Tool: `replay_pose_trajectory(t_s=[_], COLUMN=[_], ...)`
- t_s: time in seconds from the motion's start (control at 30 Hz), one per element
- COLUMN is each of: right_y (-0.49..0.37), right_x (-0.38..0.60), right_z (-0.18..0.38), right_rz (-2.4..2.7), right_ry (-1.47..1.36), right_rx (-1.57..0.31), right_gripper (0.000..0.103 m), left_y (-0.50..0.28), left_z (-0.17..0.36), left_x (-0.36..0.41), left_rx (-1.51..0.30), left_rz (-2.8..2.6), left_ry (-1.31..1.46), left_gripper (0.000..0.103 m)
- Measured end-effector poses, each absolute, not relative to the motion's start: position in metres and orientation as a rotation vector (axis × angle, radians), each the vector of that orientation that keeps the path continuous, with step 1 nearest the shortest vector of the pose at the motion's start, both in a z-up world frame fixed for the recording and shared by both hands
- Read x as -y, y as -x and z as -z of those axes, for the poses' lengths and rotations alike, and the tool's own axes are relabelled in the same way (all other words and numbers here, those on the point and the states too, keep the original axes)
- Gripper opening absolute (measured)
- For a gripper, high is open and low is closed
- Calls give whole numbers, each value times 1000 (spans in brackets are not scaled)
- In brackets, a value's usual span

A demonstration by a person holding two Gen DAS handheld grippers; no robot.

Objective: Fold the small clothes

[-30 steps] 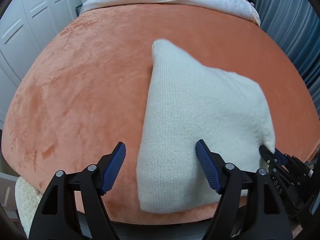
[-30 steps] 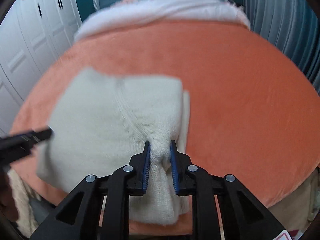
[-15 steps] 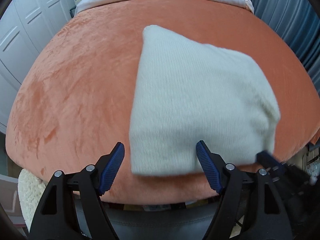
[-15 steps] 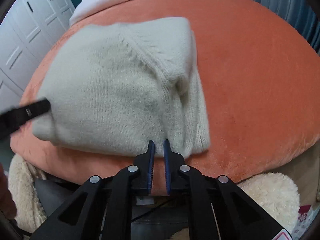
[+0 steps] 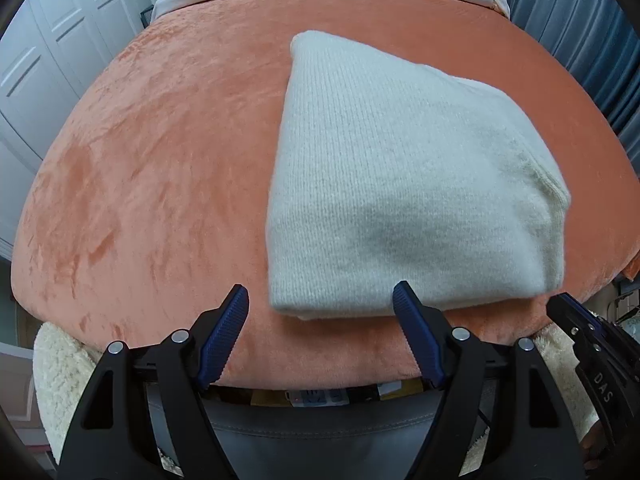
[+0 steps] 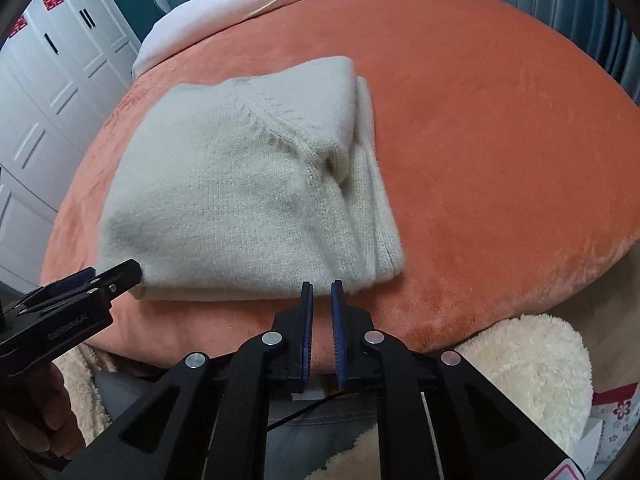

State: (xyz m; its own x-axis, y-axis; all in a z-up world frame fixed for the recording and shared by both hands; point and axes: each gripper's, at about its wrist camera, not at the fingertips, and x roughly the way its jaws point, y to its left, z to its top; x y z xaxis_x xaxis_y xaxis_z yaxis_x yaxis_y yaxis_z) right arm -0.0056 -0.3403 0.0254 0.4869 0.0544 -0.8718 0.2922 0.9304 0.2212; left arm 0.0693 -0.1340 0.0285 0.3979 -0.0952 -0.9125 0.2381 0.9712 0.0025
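Letting go was the big change here. One second before, the right gripper (image 6: 321,286) was pinching a fold of the cream sweater (image 6: 248,184). Now its fingers (image 6: 306,312) sat close together with only a thin gap between them, and nothing was in that gap. The near edge of the sweater lay just past the fingertips, maybe touching them, but the wide lens made that hard to tell.

The left gripper (image 5: 322,300) was spread wide, just as it was a second before. It held nothing. The near left corner of the sweater lay just past its fingers (image 5: 416,336), sitting between the two tips in the left view. In the right view this gripper showed at the lower left, right beside the sweater's near corner.

The sweater itself looked different too. Before, it was bunched up and partly lifted. Now it lay flat on the orange bed cover (image 5: 152,168) as a neat, thick bundle, with its layers stacked along the side far right of the right fingers. A seam ran across the top layer.

So this fold looked done, and both grippers were free. It seemed the sweater could be left, or given a small pat to smooth it.
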Motion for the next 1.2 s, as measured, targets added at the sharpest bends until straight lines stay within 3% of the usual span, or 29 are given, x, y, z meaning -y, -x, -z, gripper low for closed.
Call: replay_pose_trajectory(t_s=[0.1,0.33,0.57,0.67,0.73,0.93,1.2], right_y=[28,64,20,-11,-26,-2,38], right_x=[351,365,345,336,336,335,331], right_z=[-30,-18,-43,-19,2,-31,-21], right_rz=[178,206,146,163,166,153,159], right_ry=[-387,-437,-335,-266,-242,-281,-303], right_rx=[-1055,-1071,-995,-1052,-1090,-1027,-1068], right_gripper=[11,14,15,17,10,27,30], left_y=[-64,-61,-71,-77,-80,-69,-66], left_z=[-29,-30,-20,-3,8,1,-13], left_x=[126,100,93,92,85,70,74], left_rx=[-1154,-1130,-1135,-1173,-1210,-1167,-1146], left_rz=[242,214,165,136,116,88,110], left_ry=[-111,-31,-48,-89,-92,-108,-78], left_gripper=[81,82,85,85,85,84,84])
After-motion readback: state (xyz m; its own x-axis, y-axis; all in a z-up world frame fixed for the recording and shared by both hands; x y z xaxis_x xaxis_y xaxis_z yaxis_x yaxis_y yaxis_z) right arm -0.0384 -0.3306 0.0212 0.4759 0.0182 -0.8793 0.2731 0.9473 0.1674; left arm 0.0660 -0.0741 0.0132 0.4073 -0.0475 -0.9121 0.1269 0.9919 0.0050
